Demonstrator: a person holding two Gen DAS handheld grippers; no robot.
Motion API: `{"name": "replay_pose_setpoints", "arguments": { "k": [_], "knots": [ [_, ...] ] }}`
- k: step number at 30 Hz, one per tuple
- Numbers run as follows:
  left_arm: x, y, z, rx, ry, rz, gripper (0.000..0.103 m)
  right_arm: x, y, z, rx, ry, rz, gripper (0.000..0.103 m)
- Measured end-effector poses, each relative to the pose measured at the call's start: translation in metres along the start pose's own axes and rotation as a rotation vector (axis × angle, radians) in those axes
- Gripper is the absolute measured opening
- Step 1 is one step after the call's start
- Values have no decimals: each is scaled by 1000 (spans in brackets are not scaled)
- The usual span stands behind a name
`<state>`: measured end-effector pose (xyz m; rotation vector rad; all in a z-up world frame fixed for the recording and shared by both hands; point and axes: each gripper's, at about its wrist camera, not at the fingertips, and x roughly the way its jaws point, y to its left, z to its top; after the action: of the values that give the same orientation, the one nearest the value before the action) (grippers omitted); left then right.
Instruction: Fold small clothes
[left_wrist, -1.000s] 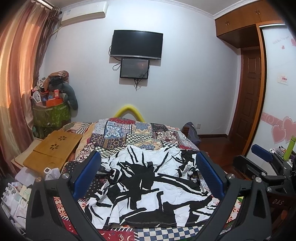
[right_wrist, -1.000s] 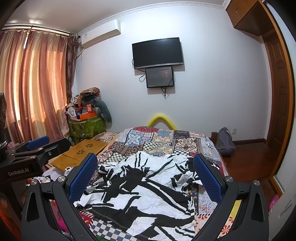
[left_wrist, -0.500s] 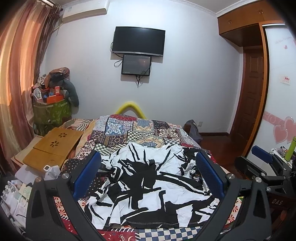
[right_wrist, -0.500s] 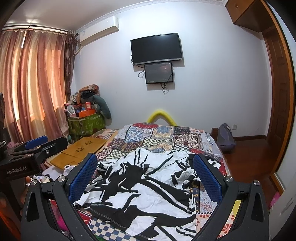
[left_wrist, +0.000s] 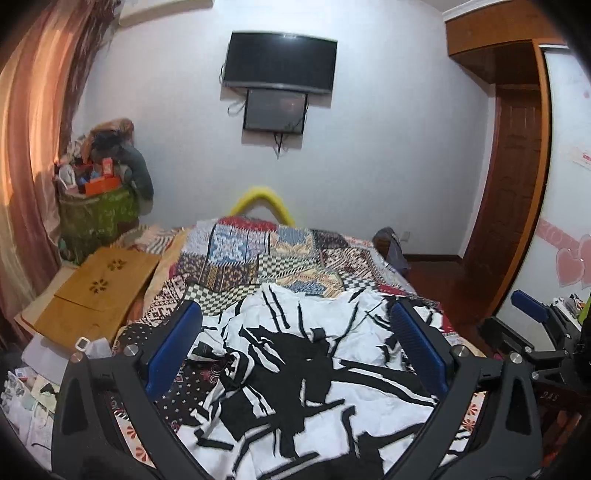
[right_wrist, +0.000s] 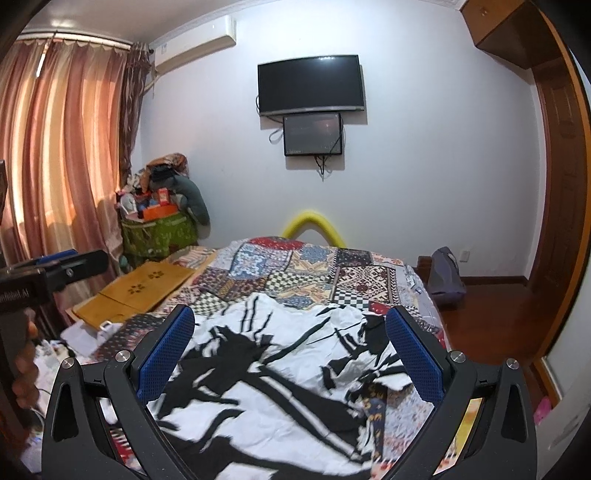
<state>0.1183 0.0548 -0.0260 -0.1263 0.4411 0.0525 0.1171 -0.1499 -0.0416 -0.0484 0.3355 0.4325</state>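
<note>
Left wrist view: the left gripper (left_wrist: 297, 332) has its blue fingers (left_wrist: 173, 347) wide apart, holding nothing.
Right wrist view: the right gripper (right_wrist: 290, 338) is also spread wide, empty.
Garment: a black-and-white patterned cloth (left_wrist: 306, 376) lies crumpled on the near part of the bed (left_wrist: 258, 254), under both tools.
Bed cover: a patchwork of many colours.
Far wall: a dark television (right_wrist: 312, 85) with a smaller screen (right_wrist: 313, 134) just below.
Left side: a wooden board (left_wrist: 99, 288) beside the bed.
</note>
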Motion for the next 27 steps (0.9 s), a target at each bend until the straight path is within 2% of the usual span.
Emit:
{"name": "replay_pose_setpoints", "arguments": {
  "k": [4,7,11,14,16,17,19,20,22,25,27],
  "knots": [
    [47,19,4,-2,73,49,103,38,-19,0,7,68,9,103],
    [88,40,0,-4,157,87,103,69,-32,-3,35,133,41,103],
    [141,77,-15,-25,284,146,103,110,-45,-9,63,219,71,103],
    [168,108,-30,-79,358,151,103,142,-51,-14,60,280,86,99],
    [188,138,-44,-149,432,151,103,162,-52,-18,52,326,102,90],
    [194,144,-48,-171,452,156,103,173,-53,-19,51,349,111,88],
    [208,166,-62,-231,504,164,103,196,-54,-24,51,400,127,74],
    [216,178,-71,-273,534,157,103,207,-54,-26,50,421,134,71],
    [224,193,-83,-345,575,120,103,226,-53,-31,49,470,151,57],
    [238,212,-102,-497,621,17,103,252,-48,-40,41,539,183,50],
    [246,217,-111,-575,650,-26,98,267,-45,-44,16,571,192,44]
  ]
}}
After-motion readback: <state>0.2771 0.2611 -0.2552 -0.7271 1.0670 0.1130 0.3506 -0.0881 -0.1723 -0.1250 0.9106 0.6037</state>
